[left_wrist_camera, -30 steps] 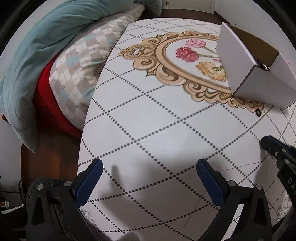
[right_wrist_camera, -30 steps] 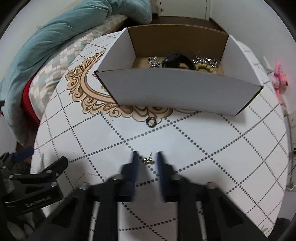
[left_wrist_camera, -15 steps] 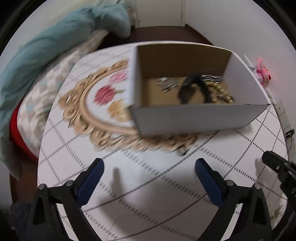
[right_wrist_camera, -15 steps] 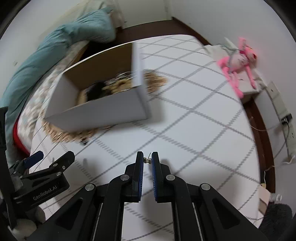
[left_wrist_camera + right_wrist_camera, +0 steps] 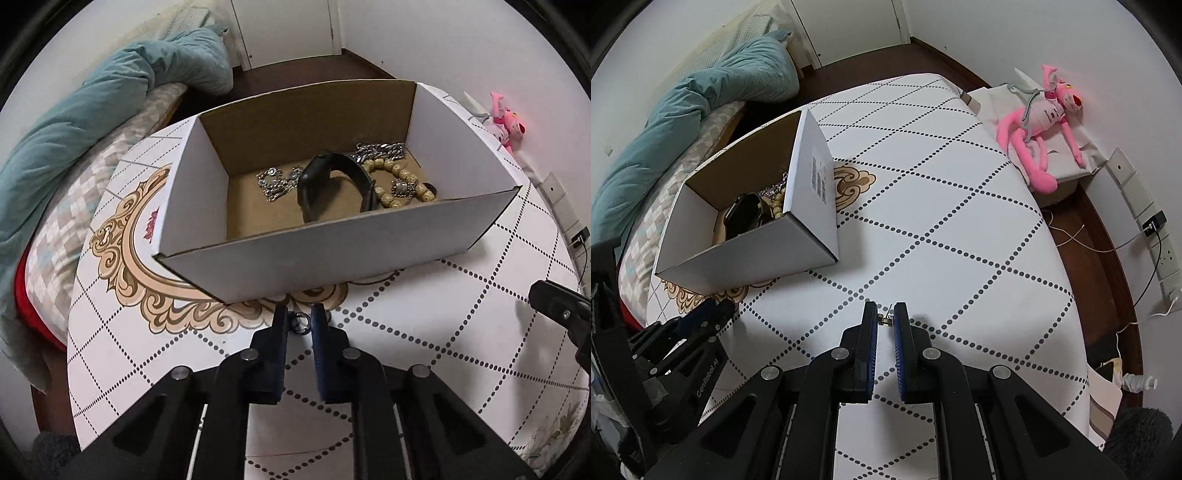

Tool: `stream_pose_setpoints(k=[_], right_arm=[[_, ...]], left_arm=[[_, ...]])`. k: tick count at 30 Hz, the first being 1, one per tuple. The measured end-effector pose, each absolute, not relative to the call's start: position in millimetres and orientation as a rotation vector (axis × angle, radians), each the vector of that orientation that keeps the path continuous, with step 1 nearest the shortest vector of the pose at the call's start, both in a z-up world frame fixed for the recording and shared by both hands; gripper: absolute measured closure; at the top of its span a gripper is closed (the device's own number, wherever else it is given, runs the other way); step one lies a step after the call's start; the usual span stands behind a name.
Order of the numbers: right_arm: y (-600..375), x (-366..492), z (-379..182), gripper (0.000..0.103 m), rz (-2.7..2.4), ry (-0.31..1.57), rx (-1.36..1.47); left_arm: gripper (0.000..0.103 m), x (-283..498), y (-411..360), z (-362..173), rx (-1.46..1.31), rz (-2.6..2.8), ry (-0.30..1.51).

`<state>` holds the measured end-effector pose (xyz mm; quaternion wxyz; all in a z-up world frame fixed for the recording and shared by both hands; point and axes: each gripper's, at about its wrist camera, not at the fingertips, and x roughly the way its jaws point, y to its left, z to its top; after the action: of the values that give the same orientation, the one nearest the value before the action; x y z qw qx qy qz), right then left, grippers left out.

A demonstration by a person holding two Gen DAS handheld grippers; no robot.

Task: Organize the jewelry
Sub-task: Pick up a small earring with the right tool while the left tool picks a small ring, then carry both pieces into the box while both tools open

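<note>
A white cardboard box [image 5: 332,254] stands on the patterned table [image 5: 461,306]; it also shows in the right wrist view [image 5: 750,254]. Inside lie a black band [image 5: 332,181], a beaded bracelet [image 5: 402,184] and silver chains [image 5: 275,182]. My left gripper [image 5: 298,325] is closed around a small dark ring [image 5: 301,322] on the table just in front of the box. My right gripper [image 5: 885,319] is shut on a small gold earring [image 5: 885,320] and holds it above the table, to the right of the box.
A teal duvet [image 5: 96,96] and checked pillow [image 5: 70,206] lie on the bed past the table's left edge. A pink plush toy [image 5: 1045,122] sits on a side stand at the right. A power strip with cables [image 5: 1152,240] runs along the right wall.
My left gripper swung toward the box and closed from wide open onto the ring. My right gripper closed on the earring, lifted it and moved right of the box.
</note>
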<state>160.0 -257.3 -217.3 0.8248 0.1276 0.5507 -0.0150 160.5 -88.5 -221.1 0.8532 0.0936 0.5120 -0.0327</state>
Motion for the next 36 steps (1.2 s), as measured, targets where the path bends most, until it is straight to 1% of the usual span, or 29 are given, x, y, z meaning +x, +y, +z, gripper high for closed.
stream_pose_setpoints(k=[5, 8, 13, 18, 22, 29, 30, 32, 33, 34, 35, 36], right_arm=[[-257.2, 154.2, -211.3, 0.094, -0.022, 1.165, 0.275], [-253.6, 149.5, -197.3, 0.094, 0.004, 1.148, 0.273], [-245.6, 152.1, -157.4, 0.094, 0.089, 1.094, 0.296], [-231.4, 186.7, -125.3, 0.094, 0.194, 1.072, 0.329], [-212.4, 230.2, -121.2, 0.094, 0.249, 1.108, 0.299], [-184.9, 291.1, -145.5, 0.093, 0.26, 1.258, 0.176], [-182.6, 296.3, -149.5, 0.093, 0.255, 1.283, 0.162], [-182.9, 300.4, -153.1, 0.088, 0.244, 1.293, 0.144], [-183.5, 301.6, -152.5, 0.079, 0.237, 1.29, 0.135], [-185.1, 301.7, -151.8, 0.071, 0.232, 1.287, 0.13], [-187.0, 301.0, -150.2, 0.068, 0.23, 1.282, 0.13], [-189.7, 300.4, -149.1, 0.066, 0.227, 1.278, 0.134]], left_arm=[[0.093, 154.3, -85.8, -215.5, 0.167, -0.101, 1.082], [0.093, 143.4, -82.9, -201.8, 0.125, -0.141, 1.084], [0.093, 136.2, -71.8, -148.1, 0.011, -0.229, 1.065], [0.093, 175.6, -53.1, -109.2, -0.088, -0.256, 1.072], [0.093, 214.0, -43.4, -109.3, -0.083, -0.231, 1.112], [0.089, 258.3, -32.8, -132.6, -0.069, -0.18, 1.247], [0.087, 261.6, -31.2, -135.1, -0.07, -0.168, 1.258], [0.073, 264.6, -29.2, -136.9, -0.058, -0.147, 1.265], [0.053, 264.7, -27.7, -136.6, -0.049, -0.129, 1.26], [0.038, 263.9, -25.8, -135.6, -0.046, -0.118, 1.249], [0.035, 263.9, -24.0, -133.7, -0.049, -0.111, 1.24], [0.034, 262.3, -21.6, -132.6, -0.051, -0.097, 1.23]])
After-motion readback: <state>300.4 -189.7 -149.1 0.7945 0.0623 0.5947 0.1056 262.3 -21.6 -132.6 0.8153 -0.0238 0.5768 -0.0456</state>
